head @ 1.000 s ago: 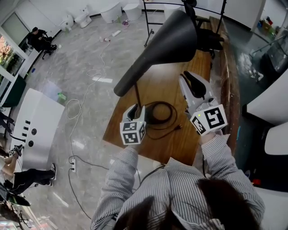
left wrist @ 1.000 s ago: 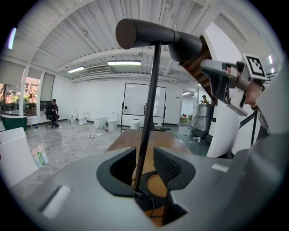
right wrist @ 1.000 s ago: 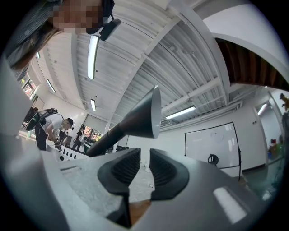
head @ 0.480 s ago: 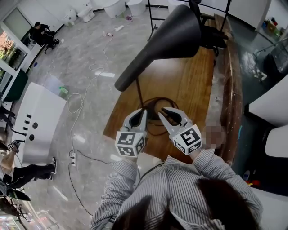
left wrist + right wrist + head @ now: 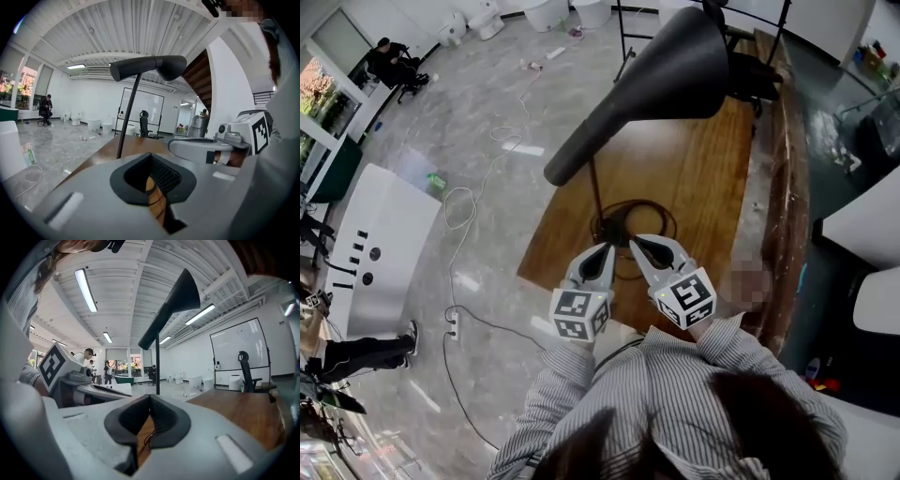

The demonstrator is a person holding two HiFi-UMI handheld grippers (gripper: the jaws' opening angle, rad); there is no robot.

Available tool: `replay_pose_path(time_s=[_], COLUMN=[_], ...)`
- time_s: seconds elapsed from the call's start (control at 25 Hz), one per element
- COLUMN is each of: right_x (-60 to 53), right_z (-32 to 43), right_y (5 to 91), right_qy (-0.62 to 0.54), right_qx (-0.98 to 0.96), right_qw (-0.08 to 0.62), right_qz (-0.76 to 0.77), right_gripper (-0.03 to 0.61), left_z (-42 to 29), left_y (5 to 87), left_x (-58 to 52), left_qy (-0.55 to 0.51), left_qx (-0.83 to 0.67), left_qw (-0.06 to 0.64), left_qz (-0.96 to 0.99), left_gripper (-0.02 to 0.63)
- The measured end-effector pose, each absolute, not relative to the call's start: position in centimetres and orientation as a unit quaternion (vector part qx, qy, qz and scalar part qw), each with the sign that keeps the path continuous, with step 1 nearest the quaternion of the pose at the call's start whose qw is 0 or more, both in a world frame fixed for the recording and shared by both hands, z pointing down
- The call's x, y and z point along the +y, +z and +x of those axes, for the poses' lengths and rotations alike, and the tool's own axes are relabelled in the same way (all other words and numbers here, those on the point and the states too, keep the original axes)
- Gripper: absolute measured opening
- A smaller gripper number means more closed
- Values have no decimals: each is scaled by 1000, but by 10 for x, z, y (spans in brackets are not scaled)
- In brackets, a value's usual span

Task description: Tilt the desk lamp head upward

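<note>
The black desk lamp stands on the wooden table (image 5: 694, 178). Its cone-shaped head (image 5: 666, 75) (image 5: 150, 68) (image 5: 180, 291) sits atop a thin pole (image 5: 597, 192) (image 5: 127, 122) (image 5: 157, 366). A dark cable (image 5: 652, 220) coils around the foot. Both grippers hover side by side near the table's front edge, short of the pole and touching nothing. My left gripper (image 5: 606, 248) (image 5: 150, 154) has just been closing; its jaws now meet with nothing between them. The jaws of my right gripper (image 5: 636, 242) (image 5: 150, 397) are also shut and empty.
A black office chair (image 5: 745, 70) and a whiteboard stand (image 5: 623, 37) are at the table's far end. A white machine (image 5: 375, 253) stands on the floor to the left, with loose cables (image 5: 459, 216) near it. People sit and stand at the room's left side.
My right gripper dropped from beside the lamp head to the table's front. My left gripper drew back from the pole's foot, and its jaws came together.
</note>
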State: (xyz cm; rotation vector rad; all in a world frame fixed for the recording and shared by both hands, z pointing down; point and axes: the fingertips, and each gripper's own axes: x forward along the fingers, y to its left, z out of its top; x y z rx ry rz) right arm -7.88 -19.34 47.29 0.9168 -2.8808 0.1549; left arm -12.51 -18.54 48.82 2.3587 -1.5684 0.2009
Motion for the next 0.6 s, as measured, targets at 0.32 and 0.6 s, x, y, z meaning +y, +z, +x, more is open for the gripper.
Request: replay_pose_path(time_s=[0.32, 0.6], right_x=[-191, -189], right_z=[-79, -80], right_y=[482, 483], right_qy=[51, 50], right_qx=[-949, -950], right_qw=[75, 79], right_qz=[301, 299], right_gripper=[2, 2], left_z=[-115, -114], left_y=[491, 490], left_x=[-183, -183], left_qy=[64, 65], left_qx=[-540, -539], left_qw=[159, 159], left_qz=[824, 824], left_gripper=[5, 5])
